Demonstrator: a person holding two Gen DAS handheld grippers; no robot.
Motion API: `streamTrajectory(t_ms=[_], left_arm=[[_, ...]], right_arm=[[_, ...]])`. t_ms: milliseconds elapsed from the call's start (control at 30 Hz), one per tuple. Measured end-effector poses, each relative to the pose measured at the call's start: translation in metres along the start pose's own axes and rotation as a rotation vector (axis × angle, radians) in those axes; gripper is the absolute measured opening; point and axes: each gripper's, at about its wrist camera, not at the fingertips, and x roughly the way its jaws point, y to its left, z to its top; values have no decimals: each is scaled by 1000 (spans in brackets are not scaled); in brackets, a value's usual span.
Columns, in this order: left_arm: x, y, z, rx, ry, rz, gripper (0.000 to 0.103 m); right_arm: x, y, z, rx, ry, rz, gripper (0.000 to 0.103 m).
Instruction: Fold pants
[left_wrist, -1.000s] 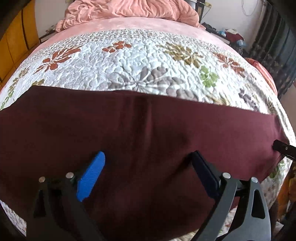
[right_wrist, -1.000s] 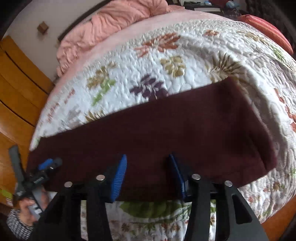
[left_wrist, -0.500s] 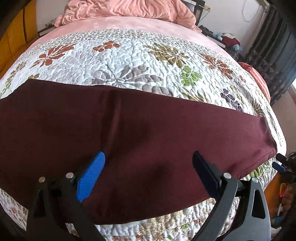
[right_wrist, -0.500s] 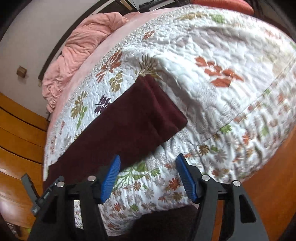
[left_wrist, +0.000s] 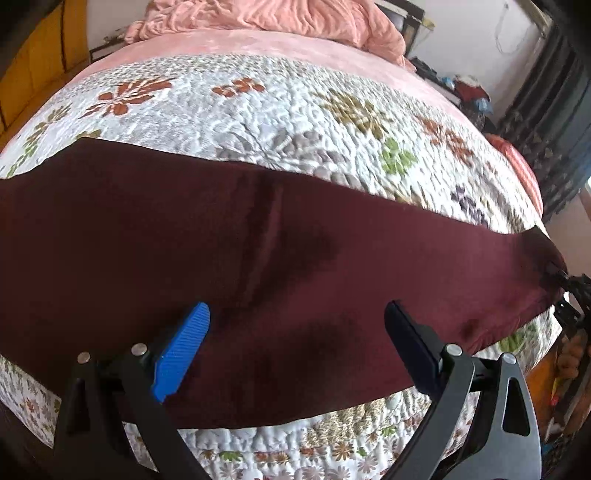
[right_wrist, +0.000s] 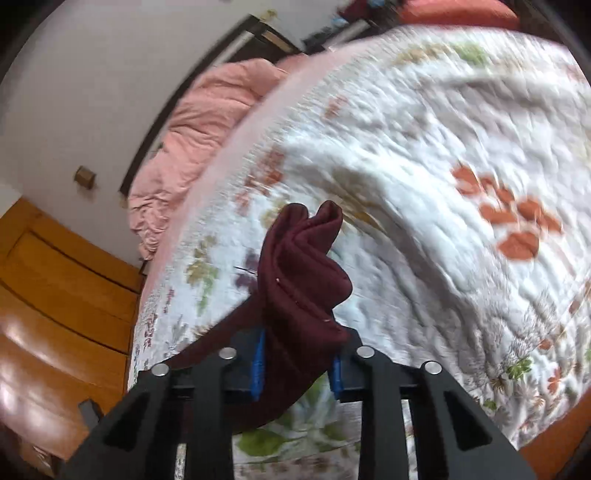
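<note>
Dark maroon pants (left_wrist: 258, 258) lie in a long band across the near edge of the quilted bed (left_wrist: 280, 110). My left gripper (left_wrist: 295, 310) hovers open just above their middle, with nothing between its blue pads (left_wrist: 181, 347). In the right wrist view the pants' end (right_wrist: 299, 280) is bunched up and lifted between the blue pads (right_wrist: 258, 362) of my right gripper (right_wrist: 299, 354), whose jaws are closing on the cloth. The right gripper (left_wrist: 570, 291) also shows at the far right of the left wrist view, at the pants' end.
A floral white quilt (right_wrist: 443, 166) covers the bed, with a crumpled pink blanket (left_wrist: 266, 14) at the head. Wooden cabinet doors (right_wrist: 55, 295) stand to the left. Dark curtains (left_wrist: 554, 92) and clutter sit past the bed's right side.
My right gripper swung round to the pants' right end and closed on it, bunching and lifting the cloth. The left gripper stayed open over the middle, hardly shifting.
</note>
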Motion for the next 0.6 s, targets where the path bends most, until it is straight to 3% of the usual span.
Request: streamTrajectory(t_ms=[133, 200, 333, 467, 600], left_arm=[[1, 2, 2, 6, -3, 34, 95], [21, 6, 0, 0, 83, 40, 95], [27, 2, -3, 57, 71, 74, 98], [10, 16, 3, -19, 39, -2, 98], [-16, 41, 7, -104, -5, 1, 98]], right_arm=[[-25, 25, 2, -56, -65, 22, 23], [-21, 19, 0, -37, -36, -44, 23], [12, -9, -14, -14, 91, -232, 23], [2, -10, -14, 38, 59, -173, 23], [-12, 39, -6, -86, 11, -176, 23]])
